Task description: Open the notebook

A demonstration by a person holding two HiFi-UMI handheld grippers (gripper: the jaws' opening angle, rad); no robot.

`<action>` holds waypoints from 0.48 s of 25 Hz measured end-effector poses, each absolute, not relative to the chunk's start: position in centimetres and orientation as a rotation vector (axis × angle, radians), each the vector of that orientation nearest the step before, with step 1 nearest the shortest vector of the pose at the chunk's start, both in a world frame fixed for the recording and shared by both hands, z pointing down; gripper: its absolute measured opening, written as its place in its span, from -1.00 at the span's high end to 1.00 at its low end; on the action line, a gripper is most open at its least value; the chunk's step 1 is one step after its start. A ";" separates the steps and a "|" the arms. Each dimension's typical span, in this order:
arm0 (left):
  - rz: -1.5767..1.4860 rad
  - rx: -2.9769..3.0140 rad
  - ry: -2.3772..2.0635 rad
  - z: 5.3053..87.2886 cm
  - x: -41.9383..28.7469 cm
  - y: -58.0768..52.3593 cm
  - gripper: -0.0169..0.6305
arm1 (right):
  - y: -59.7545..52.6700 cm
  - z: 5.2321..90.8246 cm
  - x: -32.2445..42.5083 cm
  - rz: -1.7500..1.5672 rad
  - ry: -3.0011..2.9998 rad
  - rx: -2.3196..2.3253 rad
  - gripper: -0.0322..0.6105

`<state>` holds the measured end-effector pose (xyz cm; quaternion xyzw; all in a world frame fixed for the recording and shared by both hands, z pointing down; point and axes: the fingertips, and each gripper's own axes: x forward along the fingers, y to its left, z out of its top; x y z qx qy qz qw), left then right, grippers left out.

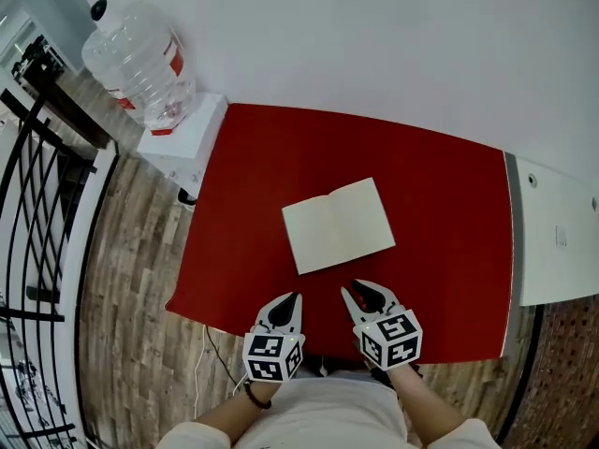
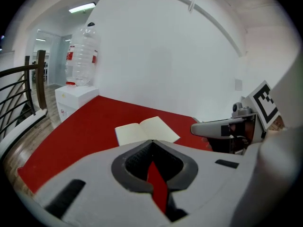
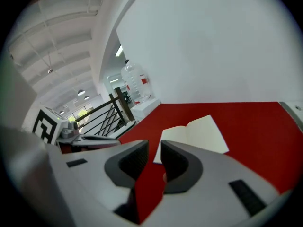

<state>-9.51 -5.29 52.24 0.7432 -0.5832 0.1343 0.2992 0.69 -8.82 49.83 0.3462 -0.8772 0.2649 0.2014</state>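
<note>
While the notebook [image 1: 338, 224] lay open and flat at the middle of the red table [image 1: 440, 204], we held both grippers near its 6 o'clock edge, clear of the pages. Our left gripper [image 1: 294, 297] had its jaws together, empty; our right gripper [image 1: 354, 286] had its jaws parted around nothing.

Facing plain white wall [image 1: 374, 36] at far side. Looking down on red table [image 1: 449, 213] near it. Seeing wood-plank floor [image 1: 131, 288] at left, black railing [image 3: 116, 104] farther left, water jug [image 1: 140, 59] on white stand [image 1: 187, 134] at far left, ceiling lamp [image 2: 81, 7] glowing.
</note>
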 end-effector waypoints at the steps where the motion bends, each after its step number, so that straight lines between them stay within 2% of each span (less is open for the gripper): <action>1: 0.353 1.989 -1.541 51.4 -8.7 -5.0 0.93 | -8.3 48.8 1.7 0.743 -2.464 1.002 0.65; 8: 0.343 2.083 -1.515 48.2 -4.4 -3.7 0.93 | -6.0 45.5 6.9 0.649 -2.458 1.238 0.66; 12: 0.334 2.123 -1.513 47.1 -3.0 -4.1 0.93 | -5.1 45.4 8.1 0.632 -2.428 1.300 0.87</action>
